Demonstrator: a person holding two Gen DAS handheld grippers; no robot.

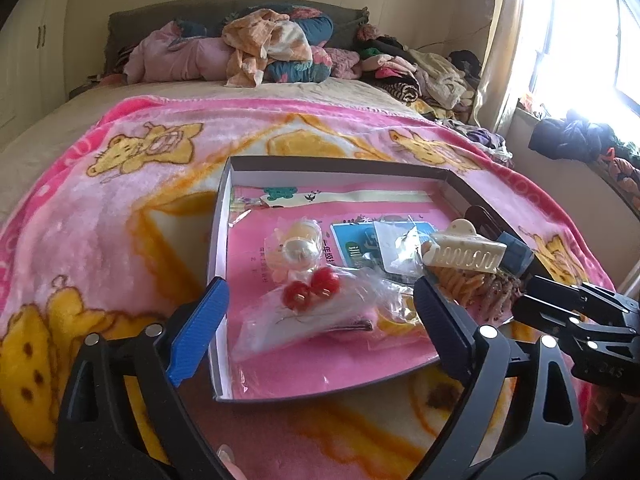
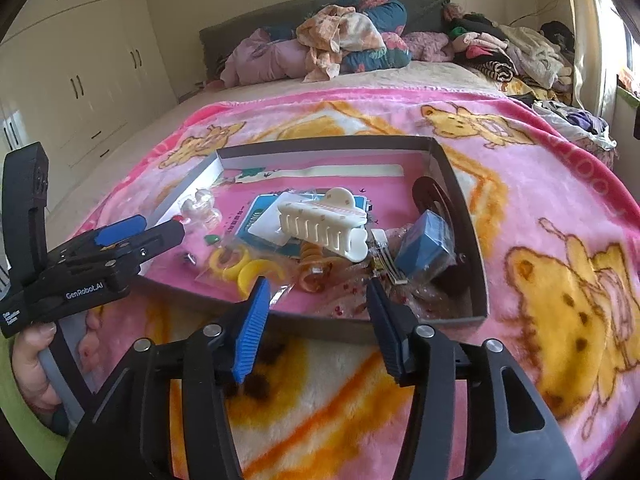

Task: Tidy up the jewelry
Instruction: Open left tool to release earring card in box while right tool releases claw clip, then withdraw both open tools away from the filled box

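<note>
I'm looking down both wrist views and nothing is sorted yet, as far as I can judge: all the jewelry is lying in one loose heap inside the box [image 1: 218, 236], and I'm seeing no separate groups or dividers. So I'm reckoning the whole job is still ahead.

Nearest me, my left gripper [image 1: 320, 320] is hovering over the box's near edge, its fingers spread wide and holding nothing. Between them, at twelve o'clock, the bag [image 1: 304, 316] with the red beads [image 1: 312, 290] is lying on the pink liner. In the right view that gripper is showing side-on at nine o'clock, my hand [image 2: 34, 364] wrapping its grip.

My right gripper [image 2: 316, 312] is hanging just short of the box's near wall, over the blanket [image 2: 560, 208], fingers also parted and empty. Just past its tips, the orange coil [image 2: 314, 270] and the yellow rings [image 2: 240, 266] are sitting in plastic, the rings toward eleven o'clock.

Going farther in, the cream claw clip [image 2: 324, 226] is resting on top of the pile at twelve o'clock, touching the blue card [image 2: 256, 214] beneath it. The blue cube [image 2: 426, 248] is sitting at one o'clock, near the right wall, with a dark oval clip [image 2: 430, 196] leaning behind it. A pearl piece [image 1: 298, 250] is lying beyond the red beads in the left view.

Beyond the box, the bed is running back to heaped clothes [image 2: 344, 40].
</note>
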